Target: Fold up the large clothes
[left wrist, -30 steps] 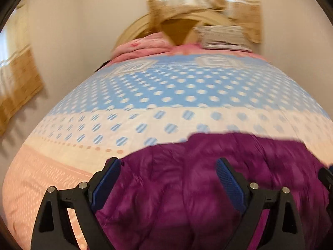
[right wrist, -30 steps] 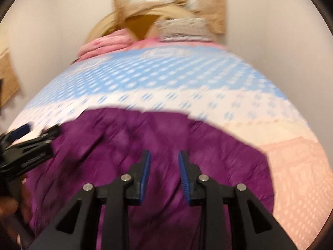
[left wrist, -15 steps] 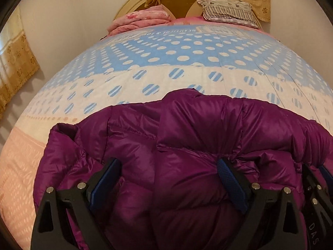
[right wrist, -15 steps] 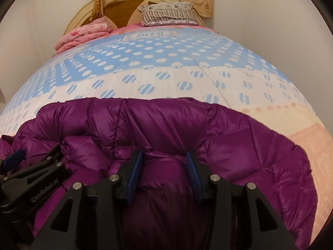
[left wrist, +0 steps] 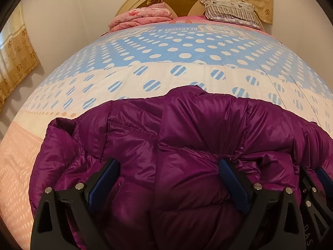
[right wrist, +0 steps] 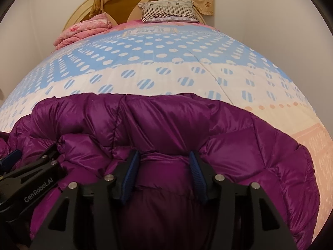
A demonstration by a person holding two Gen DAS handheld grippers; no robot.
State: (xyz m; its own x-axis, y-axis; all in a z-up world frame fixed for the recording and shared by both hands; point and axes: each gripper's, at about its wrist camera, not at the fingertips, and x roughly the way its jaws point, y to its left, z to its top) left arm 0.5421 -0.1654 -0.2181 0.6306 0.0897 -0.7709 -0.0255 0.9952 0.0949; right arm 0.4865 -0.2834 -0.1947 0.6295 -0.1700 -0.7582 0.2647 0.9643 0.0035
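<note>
A purple puffer jacket [left wrist: 187,129] lies bunched on the near end of the bed; it also fills the lower half of the right wrist view [right wrist: 166,120]. My left gripper [left wrist: 168,166] is wide open, its blue pads resting on the jacket's padded fabric without pinching it. My right gripper [right wrist: 163,159] is partly open with a bulge of jacket between its pads; it is not closed on it. The left gripper [right wrist: 31,166] shows at the left edge of the right wrist view, and the right gripper [left wrist: 318,179] at the right edge of the left wrist view, close beside each other.
The bed has a blue, cream and peach dotted cover [left wrist: 177,62]. A folded pink blanket [left wrist: 143,16] and a striped pillow [left wrist: 229,10] lie by the round headboard [right wrist: 133,2]. Walls stand close on both sides; a curtain [left wrist: 14,62] hangs at left.
Both grippers have come down and forward onto the jacket, which now looks larger and sharper. The right gripper has opened wider. The left stays wide open.
</note>
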